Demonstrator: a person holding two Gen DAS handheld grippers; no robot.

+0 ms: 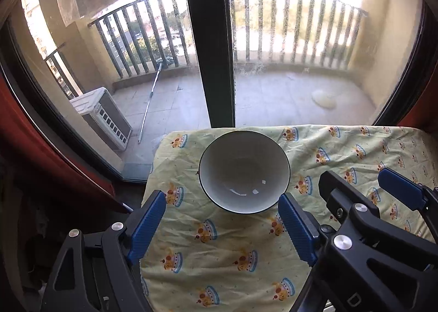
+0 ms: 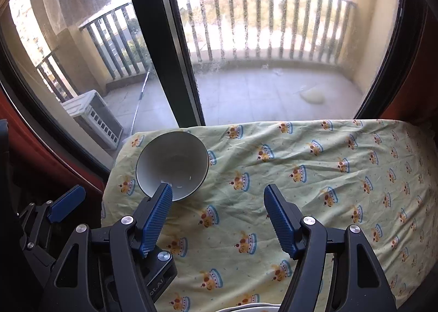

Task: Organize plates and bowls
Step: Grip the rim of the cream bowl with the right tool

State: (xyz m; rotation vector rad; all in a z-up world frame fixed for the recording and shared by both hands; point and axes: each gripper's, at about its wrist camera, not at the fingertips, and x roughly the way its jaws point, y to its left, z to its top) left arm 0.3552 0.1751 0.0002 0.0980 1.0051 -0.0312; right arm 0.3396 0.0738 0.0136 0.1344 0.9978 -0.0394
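A white bowl (image 1: 243,172) with a dark rim stands upright and empty on the yellow patterned cloth (image 1: 219,251) near the table's far left corner. It also shows in the right wrist view (image 2: 172,164). My left gripper (image 1: 221,202) is open and empty, just in front of the bowl, its jaws wider than the bowl. My right gripper (image 2: 217,191) is open and empty, to the right of the bowl over the cloth (image 2: 314,175); it shows in the left wrist view (image 1: 361,183). A white rim (image 2: 246,306) peeks in at the bottom edge, below my right gripper.
The table stands against a large glass door with a dark frame post (image 1: 210,38). Beyond it lie a balcony with railing (image 1: 287,24), an air-conditioner unit (image 1: 104,117) and a leaning pole (image 1: 150,98). A red curtain (image 1: 32,131) hangs at the left.
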